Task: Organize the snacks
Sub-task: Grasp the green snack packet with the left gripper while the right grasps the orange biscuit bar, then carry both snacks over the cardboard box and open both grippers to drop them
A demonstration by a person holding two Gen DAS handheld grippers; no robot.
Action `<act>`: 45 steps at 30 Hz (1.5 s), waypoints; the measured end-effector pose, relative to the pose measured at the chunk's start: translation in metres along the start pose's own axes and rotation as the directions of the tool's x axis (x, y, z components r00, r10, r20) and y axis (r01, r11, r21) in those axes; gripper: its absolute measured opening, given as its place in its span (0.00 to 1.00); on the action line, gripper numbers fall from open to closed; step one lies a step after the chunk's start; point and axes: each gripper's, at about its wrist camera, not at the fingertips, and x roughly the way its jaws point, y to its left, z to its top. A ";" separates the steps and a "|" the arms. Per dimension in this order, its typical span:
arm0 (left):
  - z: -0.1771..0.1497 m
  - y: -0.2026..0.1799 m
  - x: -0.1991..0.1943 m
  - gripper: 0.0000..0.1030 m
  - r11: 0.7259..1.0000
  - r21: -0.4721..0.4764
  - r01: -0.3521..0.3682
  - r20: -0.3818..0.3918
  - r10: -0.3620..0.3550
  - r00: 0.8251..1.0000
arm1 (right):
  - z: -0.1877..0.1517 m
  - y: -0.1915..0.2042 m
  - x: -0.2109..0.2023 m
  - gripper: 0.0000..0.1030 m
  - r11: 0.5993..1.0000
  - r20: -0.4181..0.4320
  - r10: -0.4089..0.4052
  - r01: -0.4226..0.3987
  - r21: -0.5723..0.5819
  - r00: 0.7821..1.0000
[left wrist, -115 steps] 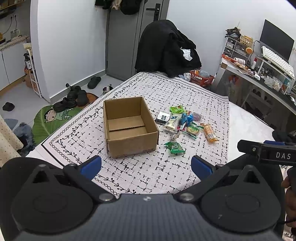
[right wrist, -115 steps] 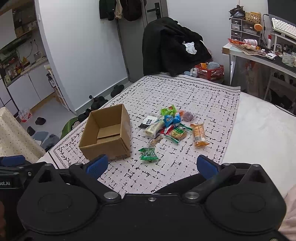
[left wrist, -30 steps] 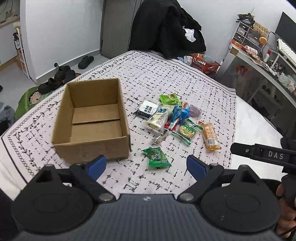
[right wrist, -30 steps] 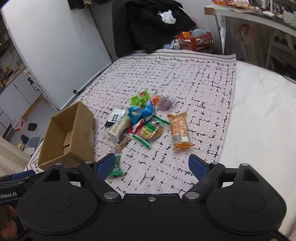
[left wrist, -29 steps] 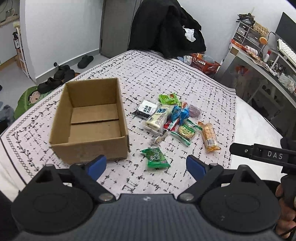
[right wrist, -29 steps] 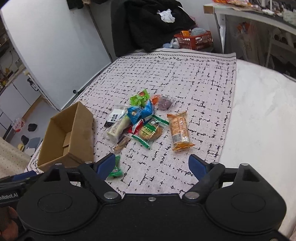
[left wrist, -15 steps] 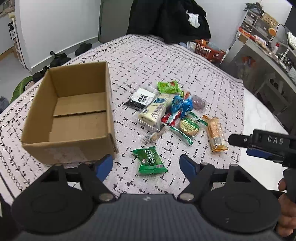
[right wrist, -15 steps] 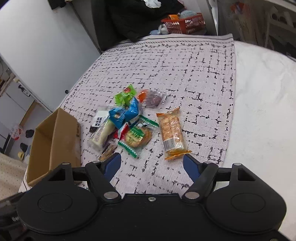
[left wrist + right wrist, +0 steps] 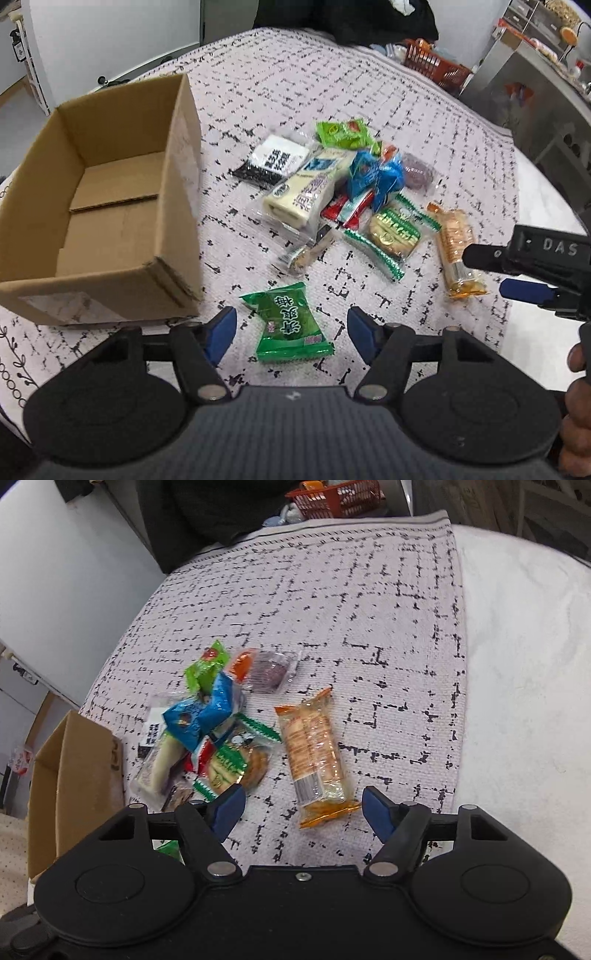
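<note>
Cardboard box: brown, open at the top, nothing inside it; it stands on the patterned cloth and serves here as the landmark.
Snack pile: on the cloth to the right of the box, apart from it; wrappers overlap one another.
Green packet: lies alone, just off the box's near right corner, nearer the cameras than the pile.
Cream bar: the pile's piece closest to the box's right wall, beside a black-and-white packet.
Blue packet: on top of the pile, farther from the box than the cream bar.
Orange biscuit pack: the snack farthest from the box, lying lengthwise past the pile's right edge.
Left gripper: fingers spread wide, one on each side of the green packet, not touching it, nothing held.
Right gripper: fingers spread wide at either side of the near end of the orange biscuit pack, nothing held; whether the pads touch the cloth cannot be told.
Red basket: well beyond the box, past the cloth's far edge.
</note>
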 end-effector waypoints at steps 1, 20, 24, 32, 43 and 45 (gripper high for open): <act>-0.001 -0.001 0.004 0.63 1.000 -0.004 -0.006 -0.006 0.006 1.000 | 0.001 -0.002 0.003 0.67 1.000 -0.004 -0.003 0.003 0.008 1.000; -0.007 -0.009 0.042 0.37 0.996 0.019 -0.092 -0.018 0.092 0.996 | 0.008 -0.002 0.040 0.36 1.000 -0.075 -0.007 0.007 -0.003 0.997; -0.006 -0.012 0.037 0.33 0.998 0.006 -0.070 -0.027 0.070 0.997 | 0.007 -0.004 0.037 0.32 1.000 -0.071 0.003 -0.002 0.013 0.997; 0.000 -0.013 0.012 0.33 1.000 -0.004 -0.025 0.029 0.025 0.999 | 0.006 0.001 0.011 0.32 1.000 -0.005 0.016 -0.016 -0.005 1.000; 0.007 -0.007 -0.028 0.33 0.999 -0.023 0.036 0.115 -0.033 0.993 | -0.003 0.026 -0.026 0.32 0.998 0.049 0.050 -0.048 -0.041 0.998; 0.010 -0.003 -0.036 0.33 0.998 -0.036 0.048 0.132 -0.043 0.990 | -0.003 0.033 -0.032 0.32 0.997 0.061 0.061 -0.057 -0.056 0.996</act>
